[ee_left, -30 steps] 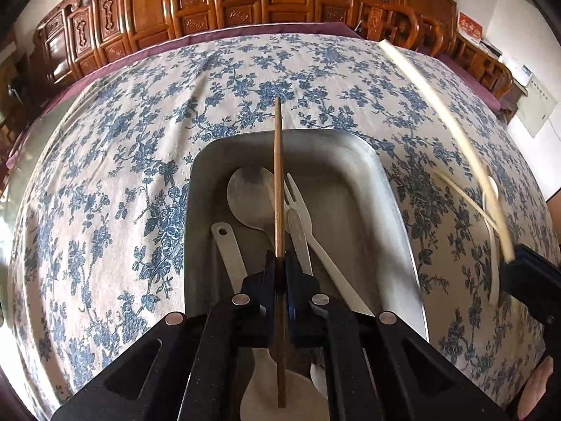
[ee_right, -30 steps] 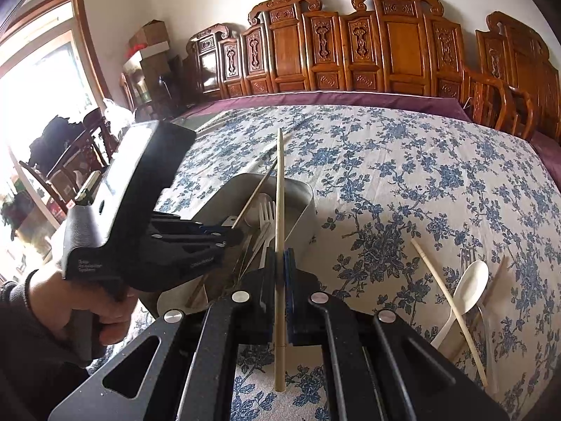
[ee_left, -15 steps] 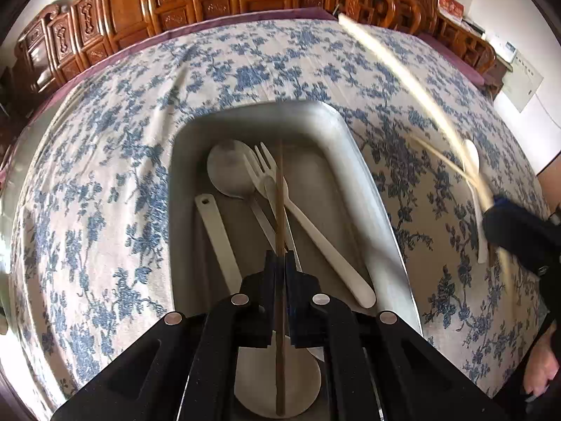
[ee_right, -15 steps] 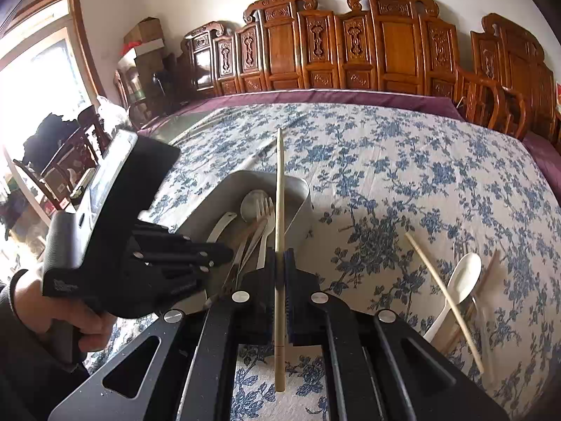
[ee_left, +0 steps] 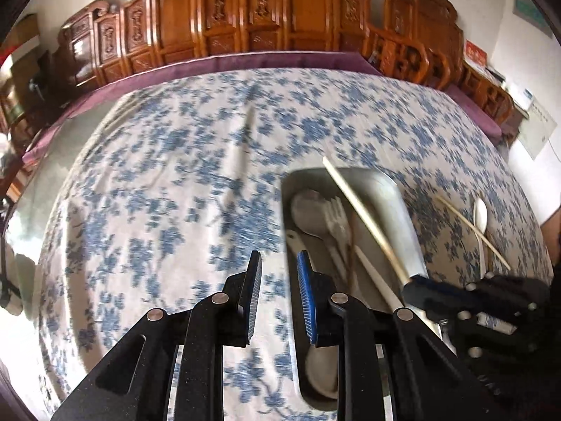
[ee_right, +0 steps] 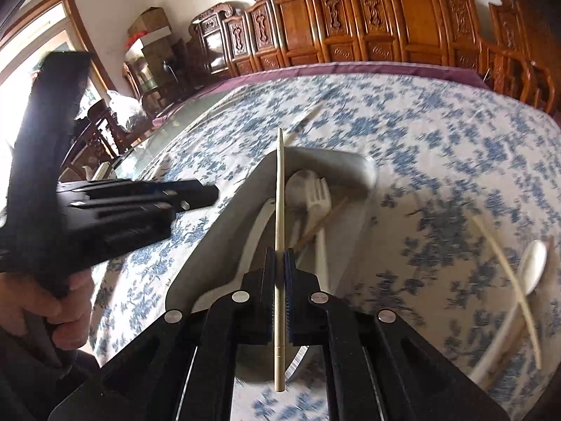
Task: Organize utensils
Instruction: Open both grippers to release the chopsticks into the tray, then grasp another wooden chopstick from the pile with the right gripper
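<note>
My left gripper [ee_left: 279, 263] hangs over the flowered cloth just left of the metal tray [ee_left: 396, 203]; its jaws are opening and nothing is between them. Inside the tray lie a spoon [ee_left: 308, 210], a white fork [ee_right: 317, 196], a white spatula [ee_right: 259, 224] and a brown chopstick [ee_right: 322, 221]. My right gripper [ee_right: 279, 256] is shut on a pale chopstick [ee_right: 278, 210], held lengthwise above the tray. From the left wrist view the right gripper [ee_left: 420, 291] sits at the tray's near right edge. In the right wrist view the left gripper [ee_right: 207, 193] is to the left of the tray.
On the cloth right of the tray lie a white spoon [ee_right: 534, 259] and another pale chopstick [ee_right: 505, 266]. A further pale stick [ee_right: 301, 119] lies beyond the tray. Carved wooden chairs [ee_left: 266, 14] ring the table's far side. A hand [ee_right: 59, 308] grips the left tool.
The left gripper opened and let go of the brown chopstick, which now lies in the tray, then rose and shifted left off the tray. The right gripper carried its pale chopstick over the tray.
</note>
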A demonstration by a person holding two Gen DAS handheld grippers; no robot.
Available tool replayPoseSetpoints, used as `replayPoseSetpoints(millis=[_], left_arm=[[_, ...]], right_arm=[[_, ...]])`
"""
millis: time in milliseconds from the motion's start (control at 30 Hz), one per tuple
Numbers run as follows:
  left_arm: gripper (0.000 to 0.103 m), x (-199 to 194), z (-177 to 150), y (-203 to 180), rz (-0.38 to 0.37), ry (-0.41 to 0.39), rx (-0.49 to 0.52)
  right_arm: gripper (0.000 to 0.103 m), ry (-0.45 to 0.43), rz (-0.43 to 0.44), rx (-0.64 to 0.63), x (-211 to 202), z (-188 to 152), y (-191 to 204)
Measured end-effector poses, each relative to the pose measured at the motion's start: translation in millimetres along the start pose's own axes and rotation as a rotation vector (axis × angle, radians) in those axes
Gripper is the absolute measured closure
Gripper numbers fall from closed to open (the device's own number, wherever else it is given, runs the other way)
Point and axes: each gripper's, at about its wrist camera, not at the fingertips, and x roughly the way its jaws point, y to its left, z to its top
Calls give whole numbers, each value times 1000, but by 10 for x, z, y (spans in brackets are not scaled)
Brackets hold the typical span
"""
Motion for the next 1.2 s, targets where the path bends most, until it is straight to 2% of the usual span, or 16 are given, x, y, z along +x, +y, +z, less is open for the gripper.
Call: replayPoseSetpoints(millis=[200,467,633,767,900,1033,1200], left_arm=[[83,-23,28,145,14,-12,-26],[83,-57,27,66,5,-25,-16],[82,-168,32,-140,-34,-57,6],[75,-261,18,-416,-70,-83,44],[75,-302,-38,-740,-100,-91,82],[75,-278,-111,-1005,-129,-79,109],[75,-169,-201,-1336,-141,-49,154]], right_arm=[[96,41,32,25,241,-6,39],[96,2,49,14,101,12,-52],[96,-45,-10,-36,-339,-32,-281],[96,-71,-101,-87,-728,-115,-587],[96,-56,-199,-132,-998,-212,-1002],[96,-26,-261,-126,-1078,-325,-1398],[95,27,-279,-110,-931,-456,-1706]])
